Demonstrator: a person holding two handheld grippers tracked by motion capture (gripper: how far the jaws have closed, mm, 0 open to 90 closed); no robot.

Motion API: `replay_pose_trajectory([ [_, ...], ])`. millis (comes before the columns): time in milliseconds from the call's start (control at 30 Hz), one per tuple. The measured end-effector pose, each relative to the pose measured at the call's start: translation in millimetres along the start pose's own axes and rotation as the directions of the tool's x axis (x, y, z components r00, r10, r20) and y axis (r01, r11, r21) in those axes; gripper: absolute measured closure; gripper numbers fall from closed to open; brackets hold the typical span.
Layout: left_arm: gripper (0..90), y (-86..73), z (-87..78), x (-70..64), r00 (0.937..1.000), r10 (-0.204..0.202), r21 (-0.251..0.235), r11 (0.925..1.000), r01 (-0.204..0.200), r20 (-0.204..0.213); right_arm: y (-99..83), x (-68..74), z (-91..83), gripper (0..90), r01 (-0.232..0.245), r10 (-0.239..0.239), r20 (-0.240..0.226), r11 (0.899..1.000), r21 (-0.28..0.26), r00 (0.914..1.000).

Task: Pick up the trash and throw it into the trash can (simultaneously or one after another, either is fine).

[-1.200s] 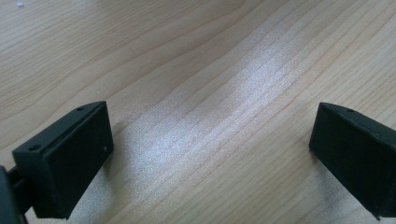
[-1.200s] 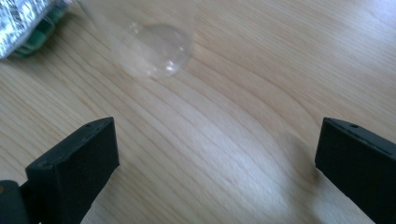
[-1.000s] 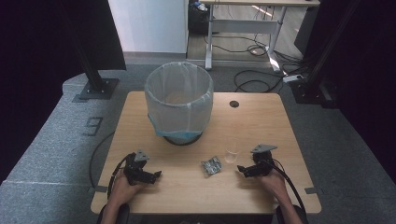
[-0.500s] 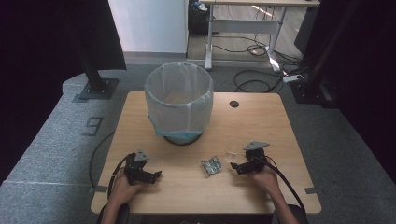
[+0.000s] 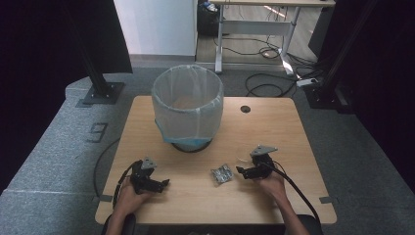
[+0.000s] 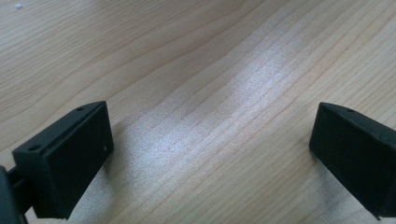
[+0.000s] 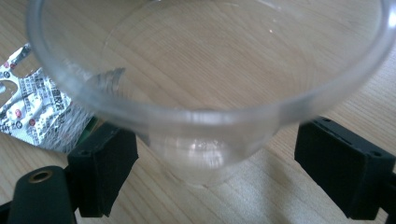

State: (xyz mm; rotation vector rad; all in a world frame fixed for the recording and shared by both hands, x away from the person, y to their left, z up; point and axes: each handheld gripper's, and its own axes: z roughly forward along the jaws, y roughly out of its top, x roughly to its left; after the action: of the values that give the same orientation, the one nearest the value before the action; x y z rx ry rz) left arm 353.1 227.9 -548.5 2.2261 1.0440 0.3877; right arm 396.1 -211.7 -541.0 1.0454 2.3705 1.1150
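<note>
A clear plastic cup (image 7: pixel 205 93) stands upright on the wooden table (image 5: pixel 274 127), and its base sits between the jaws of my right gripper (image 7: pixel 210 163). The jaws stand apart on either side of the cup, with a gap showing on the right side. In the high view the cup (image 5: pixel 242 159) is a faint shape at the tips of my right gripper (image 5: pixel 241 170). A silver blister pack (image 7: pixel 32 112) lies flat just left of the cup, near the table's middle (image 5: pixel 222 174). My left gripper (image 5: pixel 164 183) rests open at the front left, over bare wood (image 6: pixel 210 154).
A round bin with a white liner (image 5: pixel 187 105) stands at the back middle of the table. A small dark cable hole (image 5: pixel 245 108) lies to the right of the bin. Cables trail from both grippers over the front edge.
My right gripper has moved left across the table until its open jaws flank the cup. The left gripper, blister pack and bin have stayed put.
</note>
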Motion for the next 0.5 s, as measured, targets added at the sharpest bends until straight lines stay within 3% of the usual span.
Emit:
replay_pose_trajectory([
  [167, 0.0, 0.0, 0.0, 0.0, 1.0000, 0.000, 0.000, 1.0000, 0.000, 0.000, 2.6, 1.1, 2.0, 14.6, -0.001, 0.001, -0.005, 1.000, -0.006, 1.0000],
  [333, 0.0, 0.0, 0.0, 0.0, 1.0000, 0.000, 0.000, 1.0000, 0.000, 0.000, 6.8, 4.5, 2.2, 32.2, 0.033, -0.033, -0.025, 0.999, -0.014, 0.9991],
  [500, 0.0, 0.0, 0.0, 0.0, 1.0000, 0.000, 0.000, 1.0000, 0.000, 0.000, 8.9, 6.4, 0.1, 35.7, 0.041, -0.041, -0.028, 0.999, -0.022, 0.9988],
])
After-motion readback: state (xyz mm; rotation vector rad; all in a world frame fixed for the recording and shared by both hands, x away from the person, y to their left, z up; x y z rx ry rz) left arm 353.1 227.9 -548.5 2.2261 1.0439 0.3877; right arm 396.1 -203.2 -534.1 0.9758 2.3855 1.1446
